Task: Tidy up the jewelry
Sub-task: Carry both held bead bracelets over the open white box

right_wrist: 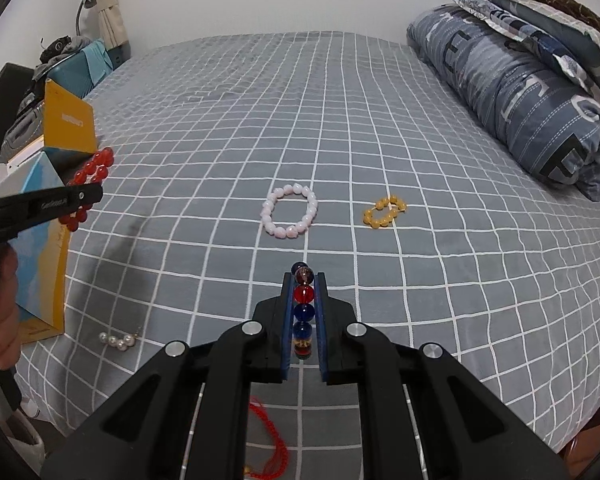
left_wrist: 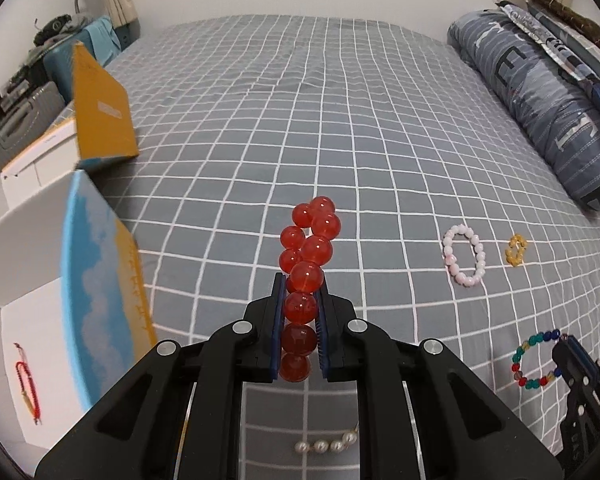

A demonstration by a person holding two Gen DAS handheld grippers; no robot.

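Note:
My left gripper [left_wrist: 300, 284] is shut on a bracelet of big red beads [left_wrist: 312, 240], held above the grey checked bed; the beads stick out past the fingertips. The right wrist view shows that same gripper [right_wrist: 88, 196] and red bracelet [right_wrist: 94, 174] beside the open box. My right gripper [right_wrist: 304, 278] is shut on a multicolour bead bracelet [right_wrist: 303, 312], which hangs as a ring [left_wrist: 534, 360] from that gripper [left_wrist: 568, 344] in the left wrist view. A pink bracelet [right_wrist: 290, 216] and a yellow bracelet [right_wrist: 384, 212] lie on the bed ahead.
An open white box [left_wrist: 20, 320] with a blue and yellow lid [left_wrist: 100, 292] stands at the bed's left edge, a red cord [left_wrist: 28, 384] inside. A pearl piece [right_wrist: 118, 338] and a red cord [right_wrist: 272, 440] lie on the sheet. A rolled quilt [right_wrist: 520, 100] lines the right side.

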